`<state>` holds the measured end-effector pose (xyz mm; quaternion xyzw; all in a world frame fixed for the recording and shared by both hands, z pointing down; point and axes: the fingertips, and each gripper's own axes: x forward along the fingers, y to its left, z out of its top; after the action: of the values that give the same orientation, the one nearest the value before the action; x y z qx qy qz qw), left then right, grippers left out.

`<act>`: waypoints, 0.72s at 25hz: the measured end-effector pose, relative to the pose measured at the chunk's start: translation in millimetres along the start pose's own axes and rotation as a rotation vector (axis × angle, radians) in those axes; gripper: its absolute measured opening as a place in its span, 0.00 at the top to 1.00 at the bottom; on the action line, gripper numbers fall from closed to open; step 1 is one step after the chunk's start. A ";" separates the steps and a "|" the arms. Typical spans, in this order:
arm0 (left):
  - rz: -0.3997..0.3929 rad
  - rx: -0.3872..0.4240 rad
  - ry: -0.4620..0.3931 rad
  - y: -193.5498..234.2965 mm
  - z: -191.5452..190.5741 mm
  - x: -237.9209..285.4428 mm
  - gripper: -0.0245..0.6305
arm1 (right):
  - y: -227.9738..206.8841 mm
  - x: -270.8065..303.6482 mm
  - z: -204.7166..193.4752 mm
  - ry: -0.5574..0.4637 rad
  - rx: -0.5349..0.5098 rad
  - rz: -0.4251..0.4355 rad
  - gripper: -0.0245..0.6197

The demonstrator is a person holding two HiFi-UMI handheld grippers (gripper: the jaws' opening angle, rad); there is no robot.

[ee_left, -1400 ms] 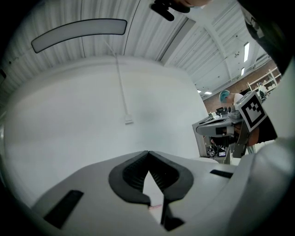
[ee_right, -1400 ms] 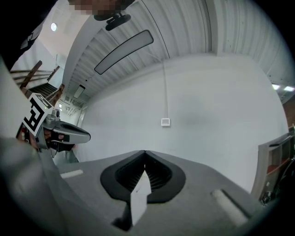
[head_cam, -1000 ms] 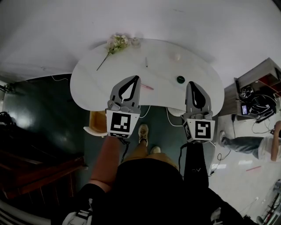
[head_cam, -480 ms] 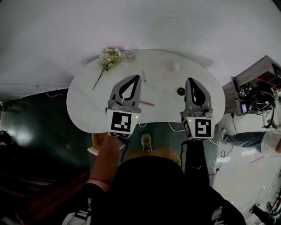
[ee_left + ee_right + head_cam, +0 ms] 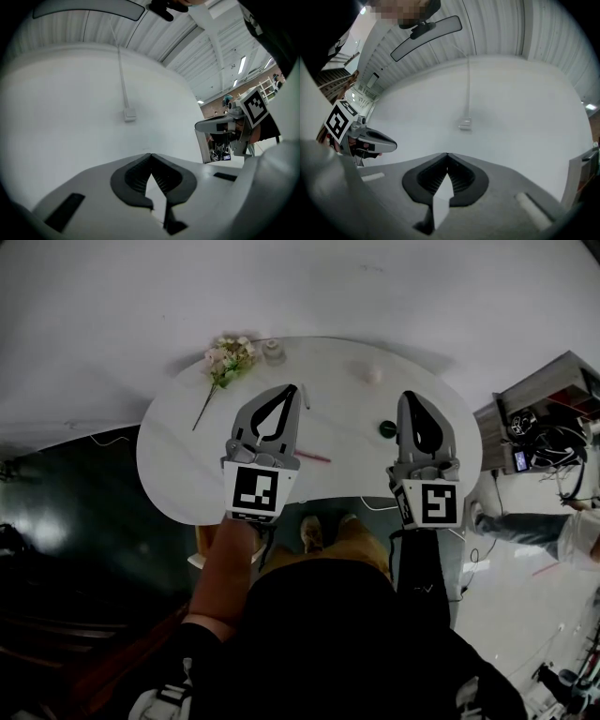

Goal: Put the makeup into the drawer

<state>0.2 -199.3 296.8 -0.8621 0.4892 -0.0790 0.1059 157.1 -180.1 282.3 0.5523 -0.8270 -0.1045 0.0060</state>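
- Stepping up to the white table (image 5: 178, 456), the person now stands at its near edge. A second ago the table lay further ahead, and now both grippers reach out over its top.
- The left gripper (image 5: 292, 390) has its jaws pressed together tip to tip with nothing between them. Its own view looks level at a bare white wall.
- The right gripper (image 5: 410, 397) is likewise closed and empty and faces the same wall.
- The makeup lies on the tabletop, all of it apart from the jaws. A pink stick (image 5: 314, 457) sits between the two grippers, and a thin pale stick (image 5: 307, 399) lies just beside the left tips. A dark round compact (image 5: 387, 428) is near the right gripper, and a small pale piece (image 5: 373, 376) lies further back.
- The flowers (image 5: 223, 360) and a little jar (image 5: 273, 352) stand at the far left.
- No drawer shows in any view.
- The approach looks finished, but no piece has been picked up yet. A claw must spread before it can take the first one.
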 end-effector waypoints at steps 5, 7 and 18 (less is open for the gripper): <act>0.007 -0.002 0.023 -0.7 -5.7 5.5 0.95 | 3.3 9.6 -3.4 -0.002 0.023 0.040 0.96; 0.005 -0.004 0.034 -0.7 -8.4 8.8 0.95 | 4.2 15.4 -4.1 0.004 0.032 0.054 0.96; -0.279 0.037 0.355 -53.2 -123.2 34.8 0.94 | -15.9 24.2 -33.0 0.081 0.082 0.120 0.96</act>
<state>32.4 -215.7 430.6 -0.8919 0.3748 -0.2520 0.0219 166.3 -213.6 309.1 0.5052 -0.8613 -0.0478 0.0230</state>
